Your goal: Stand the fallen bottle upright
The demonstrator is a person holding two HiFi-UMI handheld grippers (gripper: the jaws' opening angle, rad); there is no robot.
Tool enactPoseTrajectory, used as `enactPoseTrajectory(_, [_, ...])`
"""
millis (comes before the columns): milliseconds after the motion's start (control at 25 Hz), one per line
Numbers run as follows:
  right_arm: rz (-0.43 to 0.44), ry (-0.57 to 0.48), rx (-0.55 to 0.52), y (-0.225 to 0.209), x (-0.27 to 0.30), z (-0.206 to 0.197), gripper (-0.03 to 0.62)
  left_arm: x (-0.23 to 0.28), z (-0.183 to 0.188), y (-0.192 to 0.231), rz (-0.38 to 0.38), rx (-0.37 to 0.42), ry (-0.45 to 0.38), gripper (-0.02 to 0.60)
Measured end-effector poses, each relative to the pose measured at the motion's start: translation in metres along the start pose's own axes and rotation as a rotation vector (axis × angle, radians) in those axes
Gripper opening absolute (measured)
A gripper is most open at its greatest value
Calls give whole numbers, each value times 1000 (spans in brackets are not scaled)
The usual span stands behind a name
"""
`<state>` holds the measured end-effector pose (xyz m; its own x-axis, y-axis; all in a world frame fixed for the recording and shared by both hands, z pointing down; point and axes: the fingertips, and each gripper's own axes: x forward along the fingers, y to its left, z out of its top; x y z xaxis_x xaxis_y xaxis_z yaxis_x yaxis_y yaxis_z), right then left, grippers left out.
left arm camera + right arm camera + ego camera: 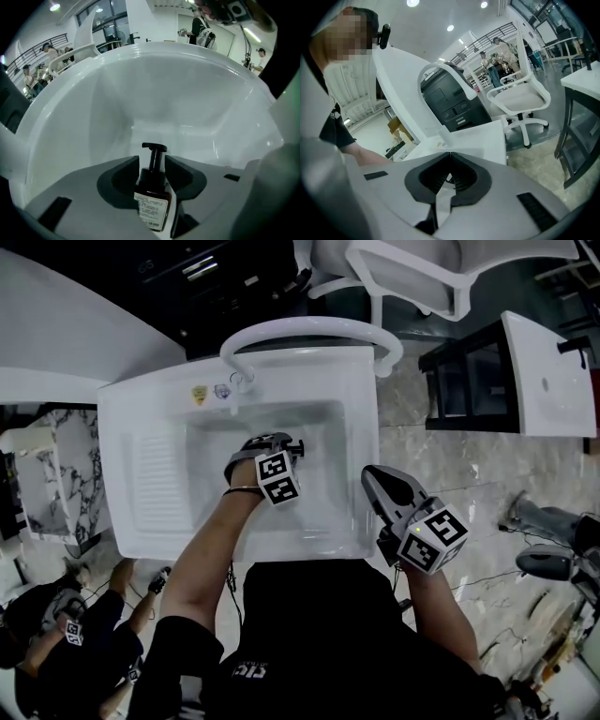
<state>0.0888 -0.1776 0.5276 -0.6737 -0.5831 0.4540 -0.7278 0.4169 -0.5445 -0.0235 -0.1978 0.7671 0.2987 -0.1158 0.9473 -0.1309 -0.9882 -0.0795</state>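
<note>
A brown pump bottle (pixel 152 197) with a white label and black pump head lies on the floor of the white sink (pixel 187 93). My left gripper (pixel 153 159) points steeply down into the basin, its jaws wide on either side of the bottle's neck and shoulders, with no clear press on it. In the head view the left gripper (pixel 279 444) is low in the basin and hides most of the bottle. My right gripper (pixel 369 474) hovers over the sink's right rim (pixel 367 427). Its jaws (pixel 450 154) meet at the tips with nothing between them.
A curved white faucet (pixel 309 329) arches over the back rim. A ribbed drainboard (pixel 155 474) fills the sink's left side. A white office chair (pixel 422 268) and a black stand with a white top (pixel 553 371) stand to the right on marble floor. Another person (pixel 56 634) crouches at lower left.
</note>
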Motion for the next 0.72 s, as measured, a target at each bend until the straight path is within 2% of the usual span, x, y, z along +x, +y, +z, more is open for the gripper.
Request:
enactPoseTrajectory(160, [-48, 0, 12, -12, -10, -2, 17, 16, -1, -4, -20, 38, 39, 130])
enactPoseTrajectory(320, [-56, -24, 26, -22, -20, -5, 17, 31, -1, -7, -28, 68, 93, 130])
enactPoseTrajectory(560, [-81, -27, 40, -31, -35, -8, 17, 42, -3, 0, 20, 105, 181, 119])
enactPoseTrajectory(640, [-94, -26, 45, -34, -41, -8, 17, 44, -1, 3, 32, 101, 190, 101])
enactPoseTrajectory(720, [-97, -28, 46, -37, -47, -8, 17, 43, 2, 8, 45, 54, 173, 91])
